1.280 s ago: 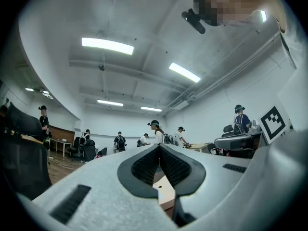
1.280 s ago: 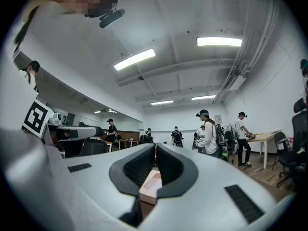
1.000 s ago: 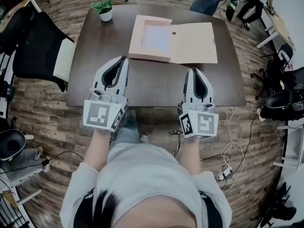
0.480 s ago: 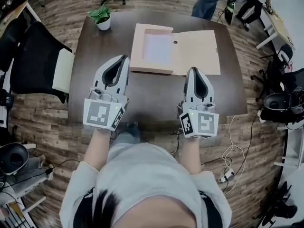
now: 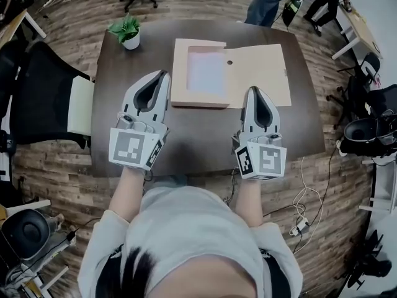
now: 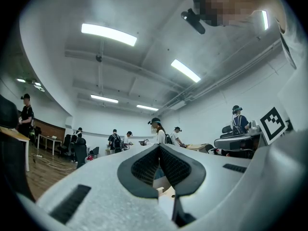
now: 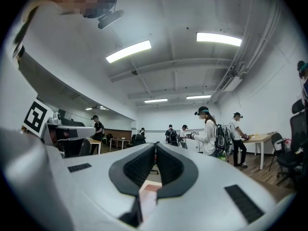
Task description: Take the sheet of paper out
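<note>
Approach step, by judgement. The pale sheet of paper (image 5: 206,71) lies untouched inside the open tan cardboard box (image 5: 179,73), far middle of the dark wooden table (image 5: 198,132). Left tool (image 5: 162,75) and right tool (image 5: 254,92) hover nearer, both pinched together, empty. Next: open a tool at the sheet's edge. The head view lays out box and sheet; the gripper views settle that the jaws meet.

Fig. 1. Pale grey, tapered plastic-shelled left gripper (image 5: 162,75) and matching right gripper (image 5: 254,90), as I see them from my station. Both have black ribbed inner pads (image 6: 144,166) and black slots in the shells. Each carries a white cube with black square markers (image 5: 135,149) at the rear. The wearer's light grey long-sleeved top (image 5: 186,228) has its sleeves pushed up.
</note>
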`<state>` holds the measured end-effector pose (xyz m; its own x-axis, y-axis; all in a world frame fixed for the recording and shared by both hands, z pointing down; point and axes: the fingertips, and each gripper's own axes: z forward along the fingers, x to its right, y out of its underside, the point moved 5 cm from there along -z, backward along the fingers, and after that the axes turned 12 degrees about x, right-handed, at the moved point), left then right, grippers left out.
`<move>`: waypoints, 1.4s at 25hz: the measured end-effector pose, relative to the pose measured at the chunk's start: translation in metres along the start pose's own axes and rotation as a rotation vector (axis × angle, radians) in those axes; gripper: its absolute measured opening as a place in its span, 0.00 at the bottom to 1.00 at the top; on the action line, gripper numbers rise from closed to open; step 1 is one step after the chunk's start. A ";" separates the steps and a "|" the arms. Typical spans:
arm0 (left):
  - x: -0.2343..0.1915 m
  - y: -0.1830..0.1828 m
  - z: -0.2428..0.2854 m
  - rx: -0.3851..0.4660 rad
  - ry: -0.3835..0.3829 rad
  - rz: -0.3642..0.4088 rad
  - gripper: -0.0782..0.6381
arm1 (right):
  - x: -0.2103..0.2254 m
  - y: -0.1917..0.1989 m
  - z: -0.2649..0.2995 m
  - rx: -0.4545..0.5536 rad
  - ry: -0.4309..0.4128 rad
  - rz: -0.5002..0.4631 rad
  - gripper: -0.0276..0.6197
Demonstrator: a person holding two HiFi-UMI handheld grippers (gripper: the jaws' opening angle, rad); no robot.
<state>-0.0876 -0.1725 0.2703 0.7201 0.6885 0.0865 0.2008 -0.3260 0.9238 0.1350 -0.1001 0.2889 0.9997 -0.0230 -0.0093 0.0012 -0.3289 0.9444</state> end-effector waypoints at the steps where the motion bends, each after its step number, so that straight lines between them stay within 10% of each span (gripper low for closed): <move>1: -0.003 0.002 0.003 0.000 0.004 -0.002 0.12 | 0.000 0.001 0.004 -0.001 0.003 -0.002 0.07; 23: -0.068 0.063 0.043 -0.059 0.066 -0.102 0.12 | -0.014 0.058 0.067 -0.104 0.070 0.008 0.07; 35: -0.071 0.092 0.048 -0.099 0.076 -0.155 0.12 | 0.006 0.099 0.080 -0.268 0.071 0.175 0.07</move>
<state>-0.0878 -0.2825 0.3312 0.6325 0.7738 -0.0349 0.2359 -0.1495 0.9602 0.1394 -0.2079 0.3558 0.9846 0.0115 0.1747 -0.1736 -0.0649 0.9827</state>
